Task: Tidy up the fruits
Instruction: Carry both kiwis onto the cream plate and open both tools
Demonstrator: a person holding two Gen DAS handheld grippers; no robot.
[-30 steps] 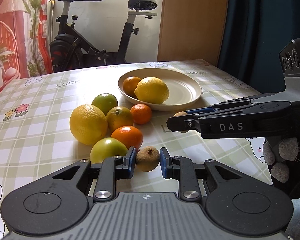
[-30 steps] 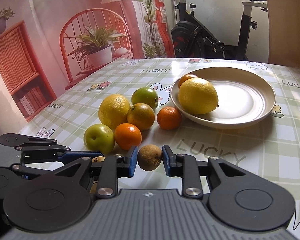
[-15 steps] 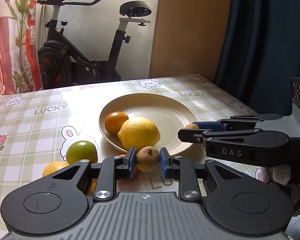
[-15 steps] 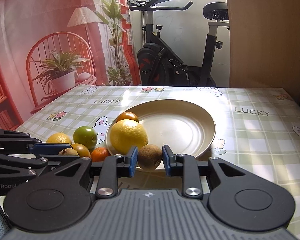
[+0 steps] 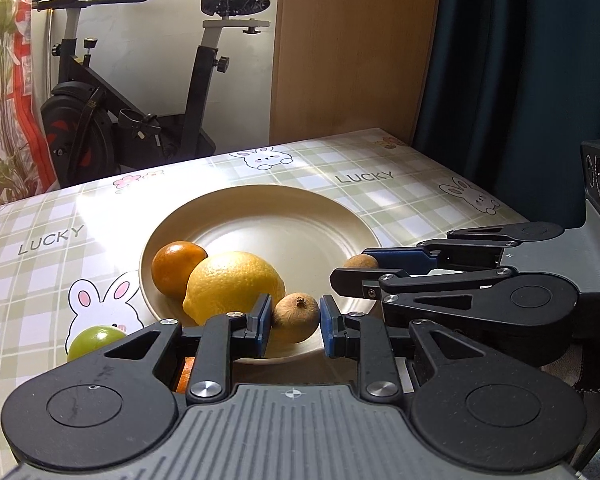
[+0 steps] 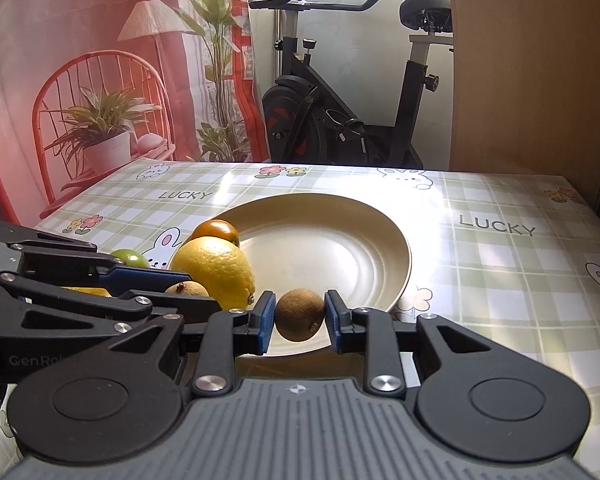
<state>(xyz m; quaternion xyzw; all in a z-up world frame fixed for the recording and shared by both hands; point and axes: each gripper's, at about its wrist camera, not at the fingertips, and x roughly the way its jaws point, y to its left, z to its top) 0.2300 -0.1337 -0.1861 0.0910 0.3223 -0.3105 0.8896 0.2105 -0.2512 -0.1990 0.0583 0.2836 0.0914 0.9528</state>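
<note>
"lucky" lettering on the checked tablecloth beside plate

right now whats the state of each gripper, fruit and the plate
left gripper: shut on a brown fruit
right gripper: shut on a second brown fruit
plate: holds two fruits, mostly bare
lemon: resting on plate
orange: on plate, behind lemon
green fruit: on table, off plate
</note>
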